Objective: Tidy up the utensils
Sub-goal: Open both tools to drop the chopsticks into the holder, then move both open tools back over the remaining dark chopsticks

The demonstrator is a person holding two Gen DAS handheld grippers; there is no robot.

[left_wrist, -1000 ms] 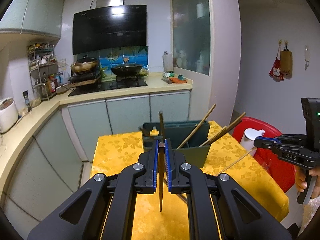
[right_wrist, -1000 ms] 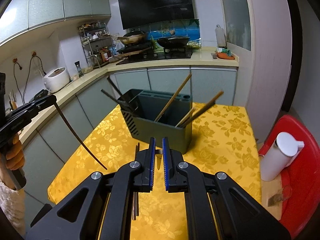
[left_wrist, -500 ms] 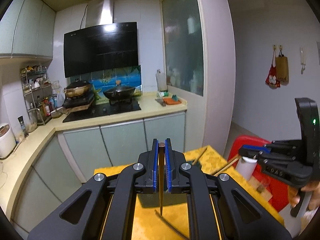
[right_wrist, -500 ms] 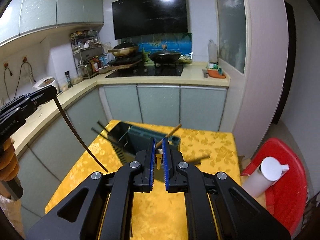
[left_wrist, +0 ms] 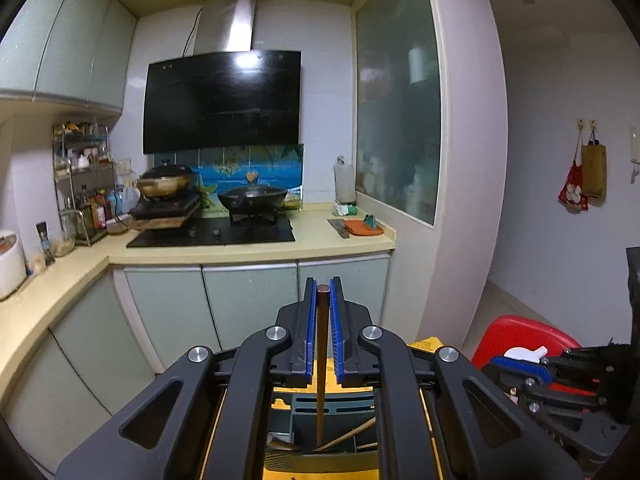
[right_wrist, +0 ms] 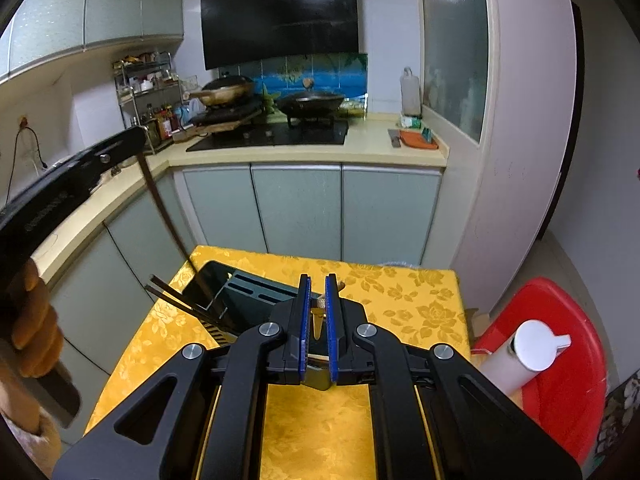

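Note:
My left gripper point(left_wrist: 323, 284) is shut on a dark brown chopstick point(left_wrist: 320, 360) that hangs straight down, its tip over the dark green utensil holder point(left_wrist: 332, 404). In the right wrist view the left gripper point(right_wrist: 80, 172) sits at the left, and its dark chopstick point(right_wrist: 160, 204) slants down to the holder's point(right_wrist: 256, 284) left compartment. My right gripper point(right_wrist: 315, 280) is shut on a light wooden chopstick point(right_wrist: 320, 304), held above the holder's near side. Two dark chopsticks point(right_wrist: 176, 300) stick out of the holder's left side. A light chopstick point(left_wrist: 352, 434) leans inside it.
The holder stands on a table with a yellow flowered cloth point(right_wrist: 400, 292). A red stool point(right_wrist: 576, 360) with a white bottle point(right_wrist: 528, 348) is at the right. Behind are green cabinets, a counter point(right_wrist: 312, 152) and woks on the stove. A person's hand point(right_wrist: 32, 320) grips the left handle.
Both grippers have risen and moved toward the holder, so it sits lower and closer in both views. The dark chopstick now hangs over the holder. Both grips are unchanged.

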